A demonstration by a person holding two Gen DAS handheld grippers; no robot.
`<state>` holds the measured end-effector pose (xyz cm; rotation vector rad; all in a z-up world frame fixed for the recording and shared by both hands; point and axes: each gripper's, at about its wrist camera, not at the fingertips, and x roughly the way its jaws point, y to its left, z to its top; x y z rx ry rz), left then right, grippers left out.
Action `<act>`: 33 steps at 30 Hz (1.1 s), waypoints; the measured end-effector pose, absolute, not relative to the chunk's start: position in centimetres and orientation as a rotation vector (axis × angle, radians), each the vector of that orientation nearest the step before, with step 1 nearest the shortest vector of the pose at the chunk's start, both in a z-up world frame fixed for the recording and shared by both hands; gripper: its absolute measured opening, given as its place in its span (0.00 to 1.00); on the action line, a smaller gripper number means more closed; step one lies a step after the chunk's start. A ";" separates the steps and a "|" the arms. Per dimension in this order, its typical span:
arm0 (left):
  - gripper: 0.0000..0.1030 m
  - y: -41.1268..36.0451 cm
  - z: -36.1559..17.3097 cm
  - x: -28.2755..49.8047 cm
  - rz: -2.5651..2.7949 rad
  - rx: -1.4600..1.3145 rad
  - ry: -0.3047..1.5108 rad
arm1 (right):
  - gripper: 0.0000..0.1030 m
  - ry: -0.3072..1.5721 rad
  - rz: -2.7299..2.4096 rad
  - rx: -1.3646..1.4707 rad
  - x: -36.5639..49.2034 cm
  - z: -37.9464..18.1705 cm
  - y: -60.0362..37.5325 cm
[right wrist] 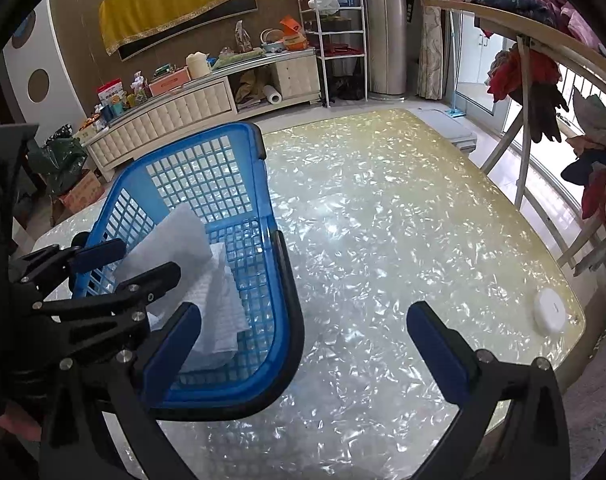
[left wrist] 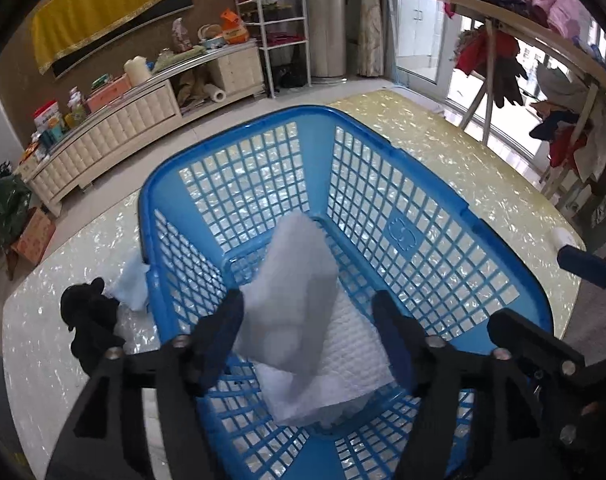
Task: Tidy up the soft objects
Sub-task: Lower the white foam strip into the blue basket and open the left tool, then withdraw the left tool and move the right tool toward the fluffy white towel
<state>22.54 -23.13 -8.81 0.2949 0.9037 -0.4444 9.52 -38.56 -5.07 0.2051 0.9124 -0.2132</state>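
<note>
My left gripper (left wrist: 309,332) hangs over the blue basket (left wrist: 383,128) with its fingers spread wide, and a white cloth (left wrist: 295,300) stands between them. It may brush the left finger (left wrist: 223,328), but I cannot tell whether it is touching or simply falling free; nothing is pinched. My right gripper (right wrist: 303,336) is spread wide too, holding nothing, poised over bare table (right wrist: 383,220) just beside the basket's right wall.

I judge the cloth to be very light and completely limp: it will fold and sag wherever it is unsupported, and it should not slip much or be hurt by a firm squeeze. The best hold would be a raised fold or a corner, pinched through a doubled layer, not the flat middle.

It looks thin, pale and slightly translucent, bluish in shade. Beneath it, on the basket floor, lies a quilted white cloth (left wrist: 355,344) with a dimpled weave.

Further left, outside the basket on the table, sit a crumpled light-blue cloth (left wrist: 133,284) and a black soft item (left wrist: 89,316), touching each other and not yet put away.
</note>
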 end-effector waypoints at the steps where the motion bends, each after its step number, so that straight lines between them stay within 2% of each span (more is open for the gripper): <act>1: 0.70 -23.0 -8.7 22.5 -0.444 0.289 0.905 | 1.00 0.908 -0.209 0.208 9.5 -5.0 -38.5; 3: 0.73 -22.9 -8.4 22.5 -0.436 0.295 0.902 | 1.00 0.900 -0.204 0.204 9.5 -4.8 -38.4; 15: 0.74 -19.6 -3.9 19.9 -0.375 0.210 0.786 | 1.00 0.791 -0.125 0.201 8.4 -2.0 -36.8; 21: 0.78 -17.1 -3.0 18.4 -0.295 0.203 0.771 | 1.00 0.783 -0.086 0.170 8.4 -1.1 -34.7; 26: 0.87 -14.3 -2.2 16.9 -0.250 0.191 0.754 | 1.00 0.774 -0.029 0.155 7.9 -0.7 -32.7; 33: 0.87 -9.7 -0.9 14.0 -0.215 0.153 0.724 | 1.00 0.753 0.040 0.121 7.7 0.0 -29.7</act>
